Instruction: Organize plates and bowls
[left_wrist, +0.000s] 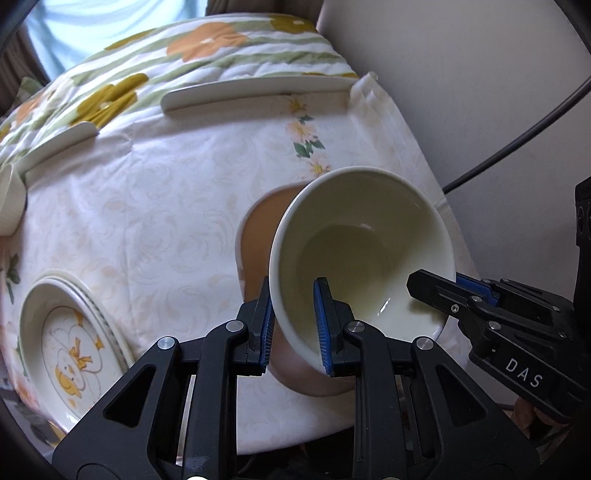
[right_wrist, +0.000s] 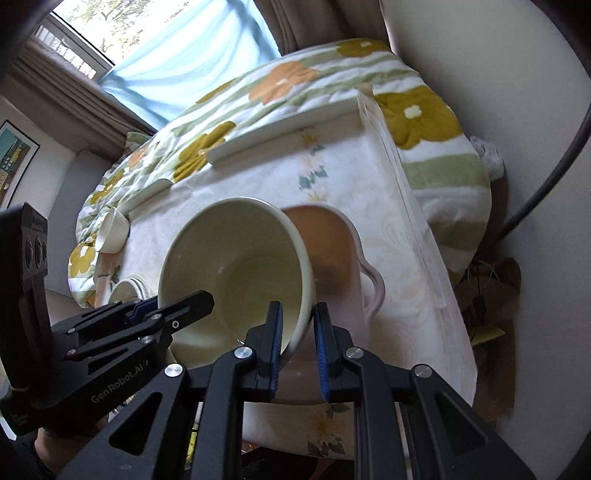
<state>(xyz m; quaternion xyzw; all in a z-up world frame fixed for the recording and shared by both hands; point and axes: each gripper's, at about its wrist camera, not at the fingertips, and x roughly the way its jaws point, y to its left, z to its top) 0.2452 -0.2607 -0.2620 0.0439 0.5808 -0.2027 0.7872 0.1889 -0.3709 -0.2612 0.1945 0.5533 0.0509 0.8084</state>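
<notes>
A cream bowl (left_wrist: 362, 240) hangs tilted over a pink two-handled bowl (left_wrist: 258, 229) with a brown inside, which stands on the white tablecloth. My left gripper (left_wrist: 293, 295) is shut on the cream bowl's near-left rim, one blue pad inside and one outside. My right gripper (left_wrist: 443, 291) grips the opposite rim. In the right wrist view the right gripper (right_wrist: 297, 314) pinches the cream bowl (right_wrist: 240, 258) at its rim, and the left gripper (right_wrist: 177, 306) holds the other side. The pink bowl (right_wrist: 332, 240) shows behind with one handle. Whether the two bowls touch I cannot tell.
A stack of duck-patterned plates (left_wrist: 70, 350) lies at the table's near left. A small white ramekin (right_wrist: 110, 232) stands at the left edge. Long white plates (left_wrist: 255, 92) lie along the far edge, against a flowered quilt (right_wrist: 288, 77). A wall and a black cable (left_wrist: 517, 140) are on the right.
</notes>
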